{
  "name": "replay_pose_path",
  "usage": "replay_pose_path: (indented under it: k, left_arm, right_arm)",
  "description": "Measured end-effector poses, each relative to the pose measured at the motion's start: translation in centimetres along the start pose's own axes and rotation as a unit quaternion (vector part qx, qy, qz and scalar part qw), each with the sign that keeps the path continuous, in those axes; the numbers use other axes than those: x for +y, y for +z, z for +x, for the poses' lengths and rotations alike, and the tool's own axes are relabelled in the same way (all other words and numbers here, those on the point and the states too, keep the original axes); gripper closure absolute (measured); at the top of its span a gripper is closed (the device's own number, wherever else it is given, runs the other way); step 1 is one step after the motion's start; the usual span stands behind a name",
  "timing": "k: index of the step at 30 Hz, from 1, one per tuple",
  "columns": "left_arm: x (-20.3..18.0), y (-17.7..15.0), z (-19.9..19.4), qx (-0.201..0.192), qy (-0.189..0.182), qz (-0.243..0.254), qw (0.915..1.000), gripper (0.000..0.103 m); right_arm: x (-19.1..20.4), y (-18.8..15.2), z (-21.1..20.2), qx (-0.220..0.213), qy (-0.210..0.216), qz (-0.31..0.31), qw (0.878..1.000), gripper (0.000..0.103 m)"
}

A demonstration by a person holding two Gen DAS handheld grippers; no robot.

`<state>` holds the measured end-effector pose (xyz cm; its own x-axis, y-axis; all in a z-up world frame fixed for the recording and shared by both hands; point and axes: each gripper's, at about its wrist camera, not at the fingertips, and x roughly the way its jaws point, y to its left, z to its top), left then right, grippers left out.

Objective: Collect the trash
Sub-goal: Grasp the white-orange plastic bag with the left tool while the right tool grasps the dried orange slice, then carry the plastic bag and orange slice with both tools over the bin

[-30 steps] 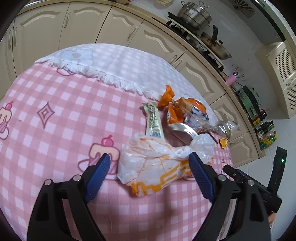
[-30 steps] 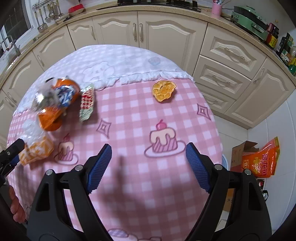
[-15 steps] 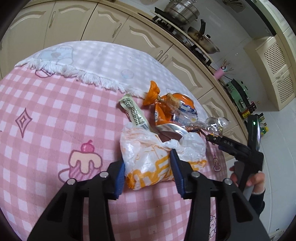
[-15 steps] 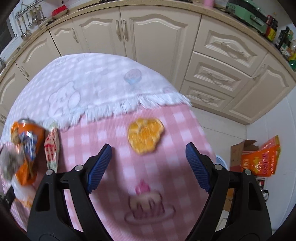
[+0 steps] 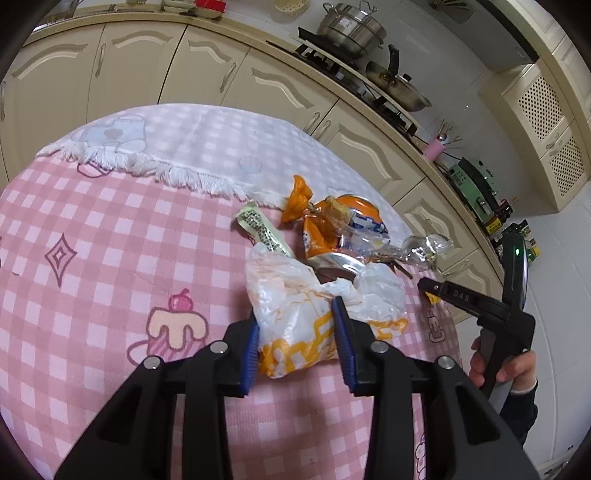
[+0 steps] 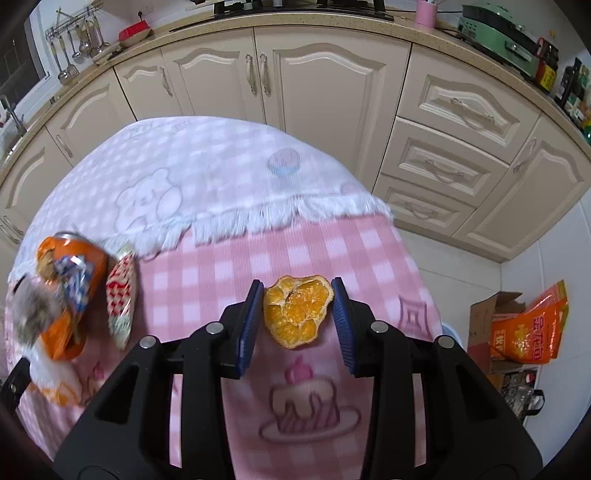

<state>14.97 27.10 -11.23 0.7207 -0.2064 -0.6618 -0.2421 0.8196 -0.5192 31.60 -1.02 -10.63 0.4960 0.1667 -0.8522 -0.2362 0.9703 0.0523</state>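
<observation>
I've just closed my left claw (image 5: pixel 297 338) on the plastic bag (image 5: pixel 317 314) and my right claw (image 6: pixel 297 321) around the orange peel (image 6: pixel 297 314); next, I'd lift both off the counter (image 6: pixel 221 269)

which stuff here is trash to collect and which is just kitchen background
Trash for the job:
- white and orange plastic bag, between the left claw pads
- orange peel, between the right claw pads
- orange can
- green wrapper
- clear foil wrapper

Just lying about:
- steel pot
- pan
- pink cup
- orange sack
</observation>
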Motion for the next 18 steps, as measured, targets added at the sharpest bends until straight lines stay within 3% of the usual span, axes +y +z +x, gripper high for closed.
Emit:
replay_pose_path:
  k: [18]
  left_arm:
    - [-5.3,-1.8,-3.1,-0.032,-0.017,0.057,0.9977,0.069]
  right_arm:
    - [-2.0,-6.3,-8.2,-0.050,0.047,0.010,0.998,0.066]
